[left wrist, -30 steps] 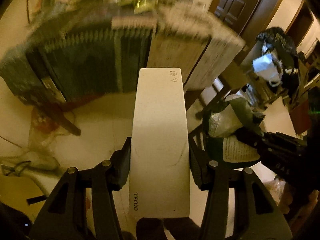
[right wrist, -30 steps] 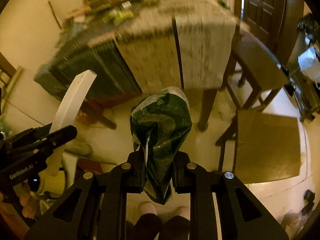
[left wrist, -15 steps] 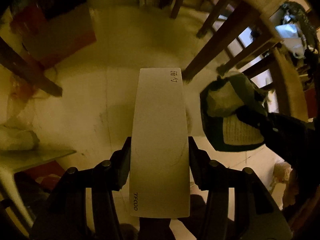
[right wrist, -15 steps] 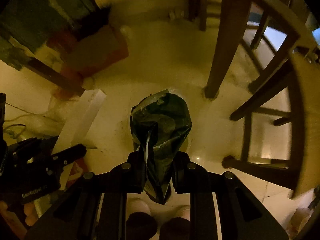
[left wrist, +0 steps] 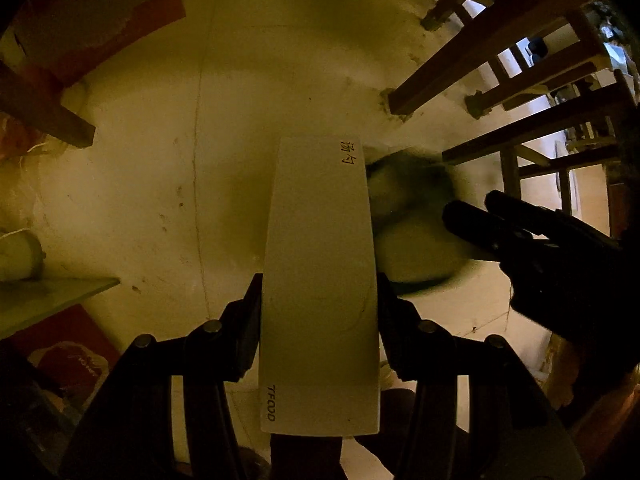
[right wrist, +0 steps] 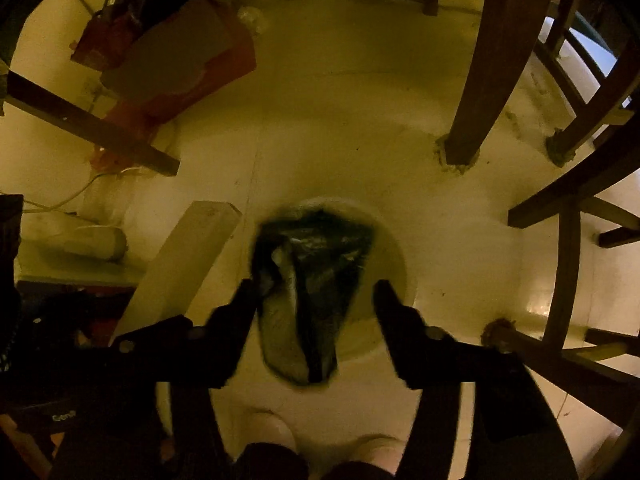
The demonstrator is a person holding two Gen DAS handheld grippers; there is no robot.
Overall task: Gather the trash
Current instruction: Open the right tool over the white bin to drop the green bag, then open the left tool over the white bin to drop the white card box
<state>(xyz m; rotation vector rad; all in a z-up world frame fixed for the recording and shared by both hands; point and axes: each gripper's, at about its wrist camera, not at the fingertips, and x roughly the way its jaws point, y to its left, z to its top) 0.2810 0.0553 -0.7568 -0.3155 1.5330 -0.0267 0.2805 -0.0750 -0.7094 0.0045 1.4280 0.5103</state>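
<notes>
A long white paper sleeve (left wrist: pixel 320 264) printed "TFOOD" stands upright between the pads of my left gripper (left wrist: pixel 320 280), which is shut on it. The sleeve (right wrist: pixel 180 268) also shows at the left of the right wrist view. My right gripper (right wrist: pixel 314 288) points down at the floor and its jaws are opening. A crumpled dark green bag (right wrist: pixel 312 280) hangs blurred between them, and the pads no longer press on it. A pale round outline lies under the bag; I cannot tell what it is. The left wrist view shows the right gripper (left wrist: pixel 472 216) beside the blurred bag (left wrist: pixel 408 196).
Dark wooden table and chair legs (right wrist: pixel 484 80) stand close on the right, and another leg (right wrist: pixel 92 128) slants in from the left. A red and brown cardboard box (right wrist: pixel 180 64) lies on the pale floor beyond. A white bottle (right wrist: pixel 96 242) and a cable lie left. The person's feet (right wrist: pixel 272 432) show below.
Both grippers have sunk from table height to just above the floor. The right jaws, shut on the green bag before, have spread and the bag is slipping down. The left grip is unchanged.
</notes>
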